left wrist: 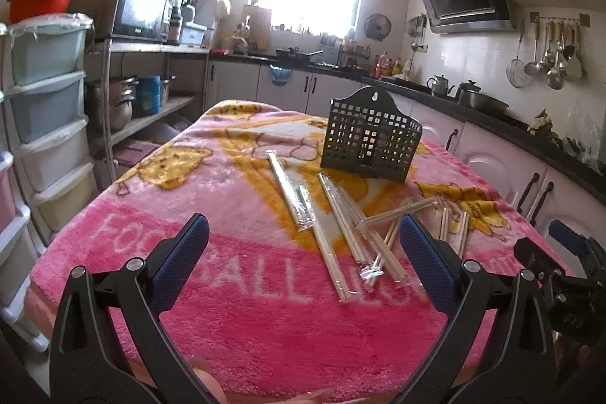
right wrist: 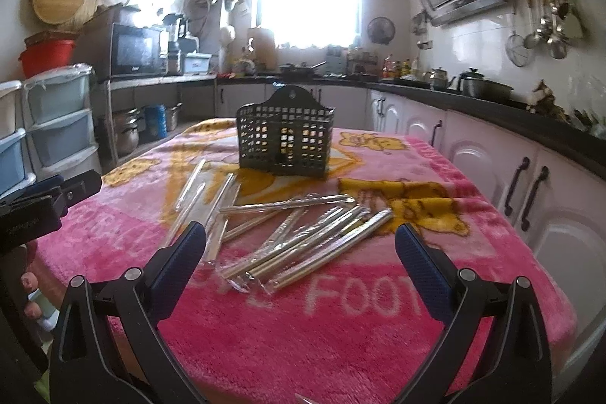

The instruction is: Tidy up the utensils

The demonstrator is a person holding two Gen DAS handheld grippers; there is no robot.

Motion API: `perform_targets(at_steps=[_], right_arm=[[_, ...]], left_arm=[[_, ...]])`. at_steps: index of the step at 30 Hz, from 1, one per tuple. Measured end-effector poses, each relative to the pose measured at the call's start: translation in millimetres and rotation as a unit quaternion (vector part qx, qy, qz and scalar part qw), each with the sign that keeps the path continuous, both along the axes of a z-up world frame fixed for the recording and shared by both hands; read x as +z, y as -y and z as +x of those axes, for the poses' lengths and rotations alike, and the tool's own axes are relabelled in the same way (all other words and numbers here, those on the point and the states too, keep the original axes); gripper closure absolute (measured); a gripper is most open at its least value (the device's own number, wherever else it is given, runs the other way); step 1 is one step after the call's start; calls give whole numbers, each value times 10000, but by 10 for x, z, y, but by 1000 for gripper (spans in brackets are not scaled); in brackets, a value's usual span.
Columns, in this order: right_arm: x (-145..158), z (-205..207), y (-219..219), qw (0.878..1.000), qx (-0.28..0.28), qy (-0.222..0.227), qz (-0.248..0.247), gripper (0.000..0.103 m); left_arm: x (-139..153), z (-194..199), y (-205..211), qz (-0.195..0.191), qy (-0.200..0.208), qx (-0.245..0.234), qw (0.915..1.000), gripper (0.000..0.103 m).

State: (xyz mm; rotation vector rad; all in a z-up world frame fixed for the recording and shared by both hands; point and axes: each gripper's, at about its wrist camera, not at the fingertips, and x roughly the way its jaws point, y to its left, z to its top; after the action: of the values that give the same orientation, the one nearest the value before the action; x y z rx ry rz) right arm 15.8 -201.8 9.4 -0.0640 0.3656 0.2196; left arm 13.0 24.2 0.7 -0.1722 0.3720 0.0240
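Several plastic-wrapped chopstick pairs (left wrist: 341, 222) lie scattered on a pink blanket-covered table (left wrist: 246, 328), also in the right wrist view (right wrist: 295, 233). A black perforated utensil holder (left wrist: 369, 137) stands upright behind them, also in the right wrist view (right wrist: 286, 137), and looks empty. My left gripper (left wrist: 303, 241) is open and empty, above the table short of the chopsticks. My right gripper (right wrist: 301, 245) is open and empty, just short of the pile. The right gripper also shows at the right edge of the left wrist view (left wrist: 568, 252).
Stacked plastic drawers (left wrist: 45, 124) stand left of the table. Kitchen cabinets and a black counter (right wrist: 530, 124) run along the right with pots and a kettle. A shelf with a microwave (left wrist: 140, 10) is at back left.
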Motion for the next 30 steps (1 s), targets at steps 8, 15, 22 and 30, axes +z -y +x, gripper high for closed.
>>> perform_targets(at_steps=[8, 15, 22, 30], right_arm=[[95, 312, -163, 9995, 219, -178, -142, 6], [139, 720, -206, 9980, 294, -533, -163, 6], [119, 1050, -184, 9960, 295, -841, -104, 6], [119, 1410, -120, 9939, 204, -1082, -48, 6]], left_arm=[[44, 173, -196, -172, -148, 52, 9997, 11], [95, 453, -351, -266, -388, 101, 9988, 11], [150, 814, -452, -372, -667, 98, 9970, 11], [194, 1284, -442, -371, -901, 7, 9952, 11]])
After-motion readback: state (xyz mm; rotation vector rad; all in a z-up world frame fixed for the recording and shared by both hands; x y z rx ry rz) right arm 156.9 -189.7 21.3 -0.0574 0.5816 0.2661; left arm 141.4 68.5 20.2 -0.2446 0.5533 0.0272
